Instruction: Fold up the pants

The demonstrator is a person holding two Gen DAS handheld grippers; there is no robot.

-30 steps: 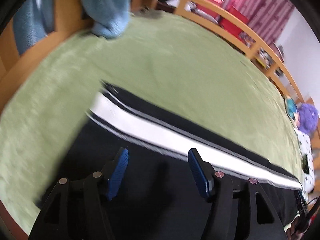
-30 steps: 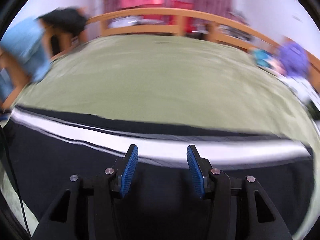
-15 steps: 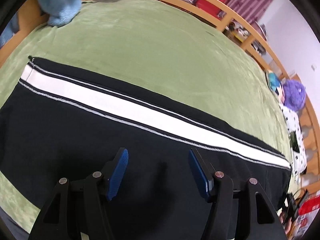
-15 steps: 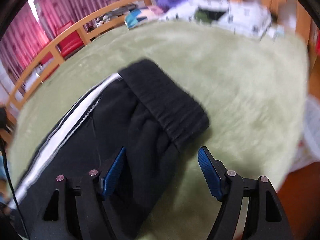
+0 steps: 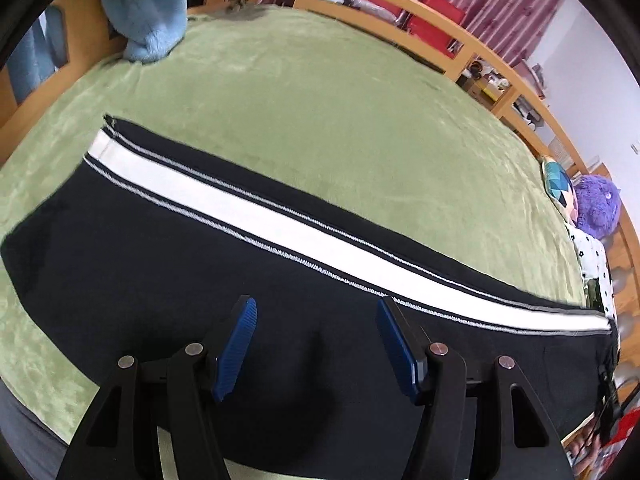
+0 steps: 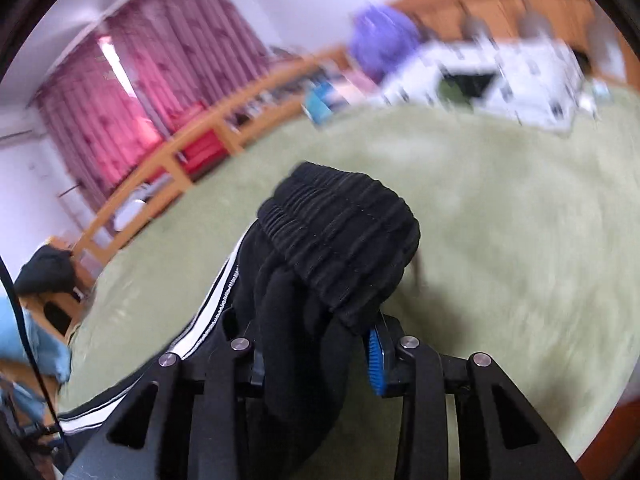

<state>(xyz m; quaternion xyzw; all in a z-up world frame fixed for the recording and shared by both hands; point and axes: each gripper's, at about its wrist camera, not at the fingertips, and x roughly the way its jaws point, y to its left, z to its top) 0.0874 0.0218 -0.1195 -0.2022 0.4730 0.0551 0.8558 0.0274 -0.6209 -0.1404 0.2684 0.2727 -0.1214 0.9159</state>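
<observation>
I had the pants [image 5: 168,272] stretched lengthwise across the green bed [image 5: 320,112], folded leg on leg, the white side stripe [image 5: 280,228] running along the far edge. My right gripper [image 6: 320,344] was clenched on the bunched fabric just below the elastic waistband [image 6: 340,232], which stood up out of the jaws above the blanket. My left gripper [image 5: 316,344] hovered released over the dark cloth near the middle of the leg, its blue pads [image 5: 236,344] spread and holding nothing.

I judged this to be the start of the lengthwise fold: waist end picked up, hem end lying flat by the blue blanket [image 5: 148,12]. The next move called for carrying the waistband over toward the hem while the left gripper pinned or took the cloth at the crease, keeping the stripe edges aligned so the layers would not slide apart.
</observation>
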